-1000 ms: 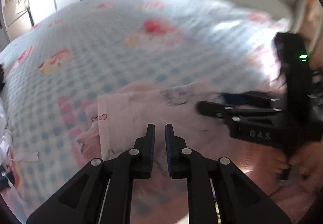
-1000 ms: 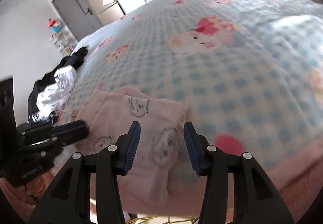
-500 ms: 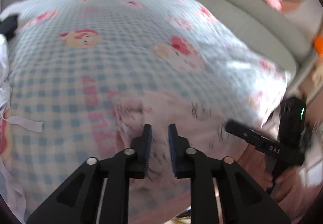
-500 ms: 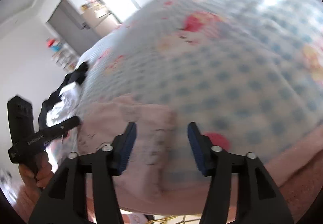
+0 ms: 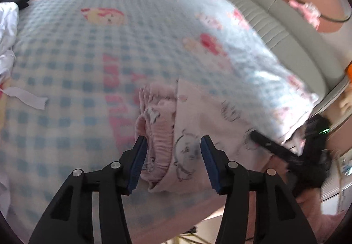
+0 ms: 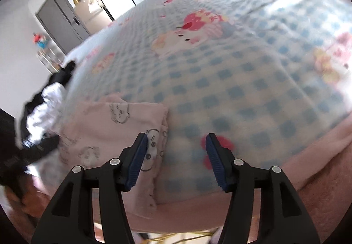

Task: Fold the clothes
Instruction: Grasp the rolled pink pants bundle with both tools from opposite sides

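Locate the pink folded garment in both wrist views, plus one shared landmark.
Left wrist: pink garment, lower centre, beyond the opening left gripper.
Right wrist: pink garment, lower left, beside the right gripper.
Shared landmark: blue checked blanket beneath it.

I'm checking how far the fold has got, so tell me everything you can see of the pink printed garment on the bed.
The pink garment is soft, pale pink cloth printed with small line-drawn cartoon figures. It lies folded into a flat, roughly rectangular bundle on the blue-checked blanket near the bed's front edge. At one end a gathered, ruffled band, seemingly an elastic waistband, shows. The left gripper hangs over that end, its jaws opening, pads not pressing the cloth. The right gripper stands open at the opposite folded edge, gripping nothing.
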